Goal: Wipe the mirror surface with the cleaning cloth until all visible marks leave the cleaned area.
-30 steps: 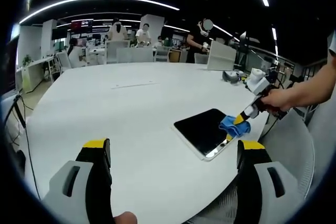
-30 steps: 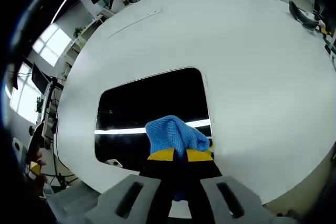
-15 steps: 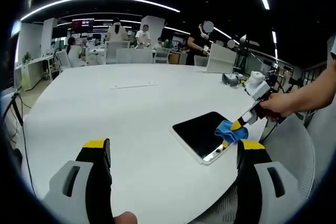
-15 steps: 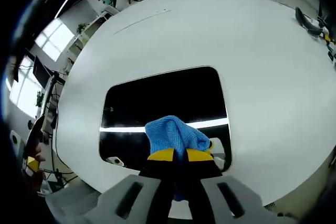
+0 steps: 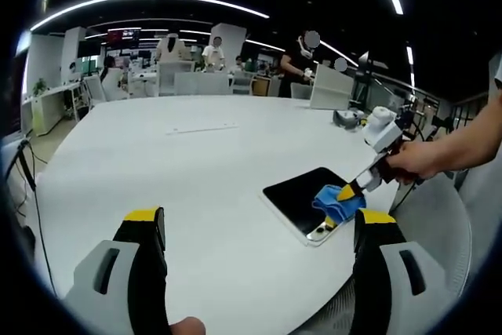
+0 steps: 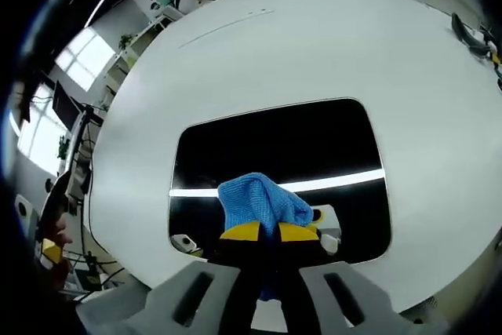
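A dark rectangular mirror (image 5: 304, 198) (image 6: 274, 143) with a pale frame lies flat on the white table near its right edge. My right gripper (image 6: 271, 231) (image 5: 347, 191) is shut on a blue cleaning cloth (image 6: 259, 200) (image 5: 336, 202), which rests on the mirror's near part. A light strip reflects across the glass beside the cloth. In the left gripper view my left gripper (image 5: 259, 221) stands open above the table's front, to the left of the mirror, with nothing between its fingers. A hand (image 5: 416, 161) holds the right gripper.
The large round white table (image 5: 188, 162) stretches away behind the mirror. A thin pale strip (image 5: 200, 127) lies far back on it, and small dark objects (image 5: 345, 116) sit at the far right. Chairs, desks and several people stand beyond the table.
The cloth has slid across the mirror toward its near left part, and the right gripper went with it. My left gripper has stayed put.
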### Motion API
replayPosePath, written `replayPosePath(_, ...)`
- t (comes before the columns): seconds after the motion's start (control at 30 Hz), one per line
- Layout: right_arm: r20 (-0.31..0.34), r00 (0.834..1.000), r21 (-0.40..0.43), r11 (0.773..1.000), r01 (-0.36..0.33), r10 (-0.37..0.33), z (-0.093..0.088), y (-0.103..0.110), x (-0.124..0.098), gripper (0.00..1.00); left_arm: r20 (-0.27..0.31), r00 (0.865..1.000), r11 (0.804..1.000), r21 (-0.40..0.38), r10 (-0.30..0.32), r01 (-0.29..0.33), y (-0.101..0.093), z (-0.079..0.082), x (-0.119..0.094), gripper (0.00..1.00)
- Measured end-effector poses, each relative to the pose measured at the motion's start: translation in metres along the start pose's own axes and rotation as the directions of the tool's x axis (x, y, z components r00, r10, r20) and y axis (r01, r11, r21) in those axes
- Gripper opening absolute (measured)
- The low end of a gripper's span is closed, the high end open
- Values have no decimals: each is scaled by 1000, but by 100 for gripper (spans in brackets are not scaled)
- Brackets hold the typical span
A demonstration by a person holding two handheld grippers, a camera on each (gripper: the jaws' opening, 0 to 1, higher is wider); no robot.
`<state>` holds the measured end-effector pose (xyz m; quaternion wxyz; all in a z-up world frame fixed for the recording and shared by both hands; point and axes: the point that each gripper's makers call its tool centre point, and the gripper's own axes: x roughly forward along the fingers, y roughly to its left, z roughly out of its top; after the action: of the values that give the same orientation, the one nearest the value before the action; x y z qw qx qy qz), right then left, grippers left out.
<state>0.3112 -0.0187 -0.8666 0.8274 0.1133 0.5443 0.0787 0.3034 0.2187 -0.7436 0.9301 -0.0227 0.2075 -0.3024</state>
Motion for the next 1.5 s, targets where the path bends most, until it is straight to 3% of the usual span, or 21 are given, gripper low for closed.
replayPosePath(0.67, -4, 999, -27, 999, -40, 39, -3, 41, 10, 0, -7, 1000, 1000, -9, 12, -12, 6, -4, -3, 99)
replayPosePath(1.03, -20, 998, -59, 996, -68, 66, -10, 67, 15, 0, -12, 1000, 1000, 0, 0, 0, 0, -6, -3, 99)
replayPosePath(1.37, -17, 997, -64, 995, -71, 70, -12, 71, 15, 0, -6, 1000, 1000, 0, -6, 6, -4, -6, 0, 99)
replayPosePath(1.5, -21, 998, -134, 989, -61, 58, -12, 75, 16, 0, 3, 1000, 1000, 3, -11, 11, -6, -4, 1, 99)
